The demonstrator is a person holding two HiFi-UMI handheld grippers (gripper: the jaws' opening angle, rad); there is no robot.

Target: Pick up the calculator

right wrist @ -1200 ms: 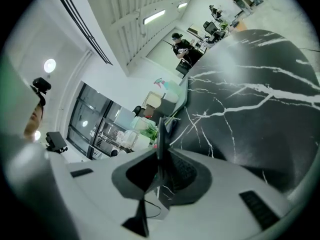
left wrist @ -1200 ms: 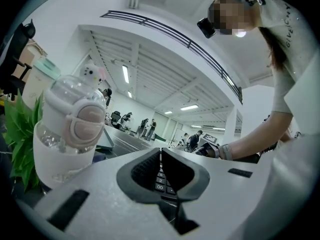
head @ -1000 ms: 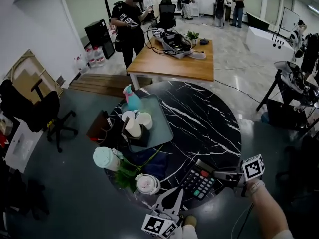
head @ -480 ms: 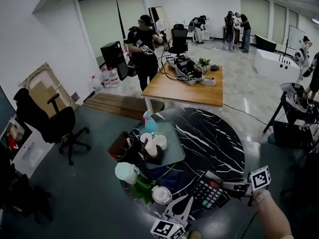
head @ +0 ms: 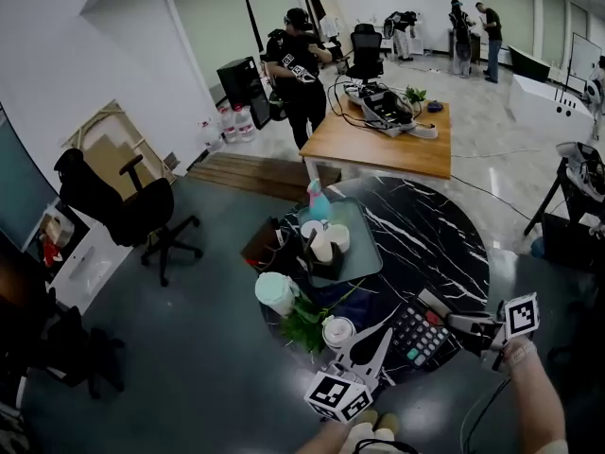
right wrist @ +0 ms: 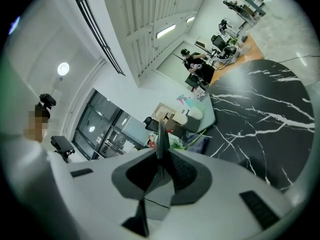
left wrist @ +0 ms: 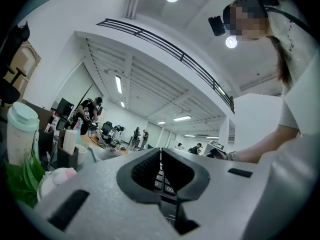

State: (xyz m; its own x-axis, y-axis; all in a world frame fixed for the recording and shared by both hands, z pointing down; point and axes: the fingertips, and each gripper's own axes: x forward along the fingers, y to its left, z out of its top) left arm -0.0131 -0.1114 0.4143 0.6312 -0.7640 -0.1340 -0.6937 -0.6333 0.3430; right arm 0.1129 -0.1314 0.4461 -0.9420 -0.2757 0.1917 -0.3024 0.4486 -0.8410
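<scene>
You're standing in an open-plan office that doubles as a robotics lab. At your 12 o'clock, past the round black marble table (head: 444, 235), a wooden table (head: 397, 149) carries a tangle of cables and equipment (head: 386, 107) beside a small potted plant (head: 414, 94). A black swivel chair (head: 123, 211) sits at 10 o'clock, another (head: 367, 50) at 12. At 11 a person in black (head: 301, 74) stands by a black cabinet (head: 241, 88) and water bottles (head: 232, 121). More people (head: 477, 31) work along the far wall at 1 o'clock, near a whiteboard (head: 579, 60) at 2. Strip lights (left wrist: 119, 84) line the ceiling.
</scene>
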